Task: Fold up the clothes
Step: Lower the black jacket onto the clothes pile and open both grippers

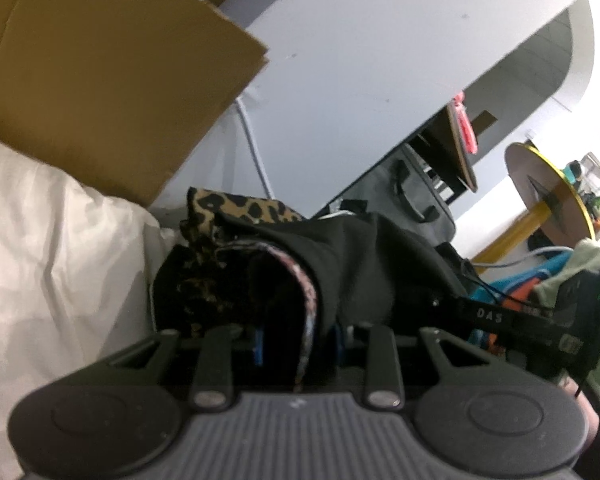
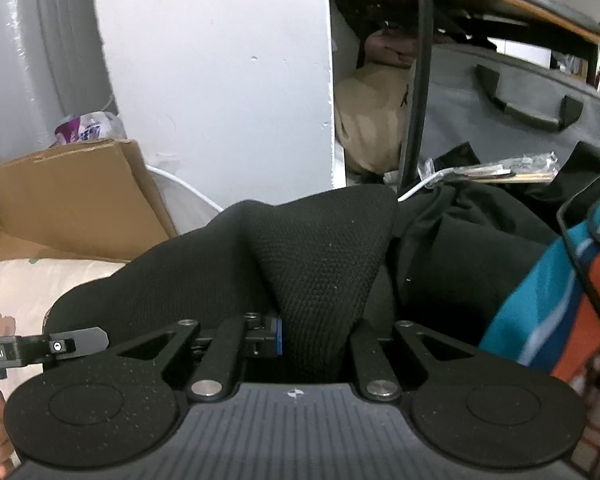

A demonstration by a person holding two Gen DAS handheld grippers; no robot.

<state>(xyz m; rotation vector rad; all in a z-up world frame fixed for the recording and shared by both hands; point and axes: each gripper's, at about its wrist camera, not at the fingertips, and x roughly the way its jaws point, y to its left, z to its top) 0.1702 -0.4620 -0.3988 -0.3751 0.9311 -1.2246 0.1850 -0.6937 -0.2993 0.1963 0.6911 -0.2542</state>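
Observation:
A black garment (image 1: pixel 360 264) hangs bunched between the two hand-held grippers. In the left wrist view my left gripper (image 1: pixel 298 344) is shut on a thick fold of it, and a pink patterned trim (image 1: pixel 310 304) runs down between the blue pads. A leopard-print cloth (image 1: pixel 228 210) lies just behind that fold. In the right wrist view my right gripper (image 2: pixel 314 340) is shut on a peak of the black knit fabric (image 2: pixel 320 252), which hides the right pad. More dark cloth (image 2: pixel 460 248) is heaped beyond it.
A cardboard box (image 1: pixel 100 80) stands over white bedding (image 1: pixel 40 260) on the left. A grey pillar (image 2: pixel 220 80) rises ahead, with a grey handled bag (image 2: pixel 520 100) under a table. A teal and orange striped cloth (image 2: pixel 548 300) and a black cable (image 2: pixel 580 272) lie at the right.

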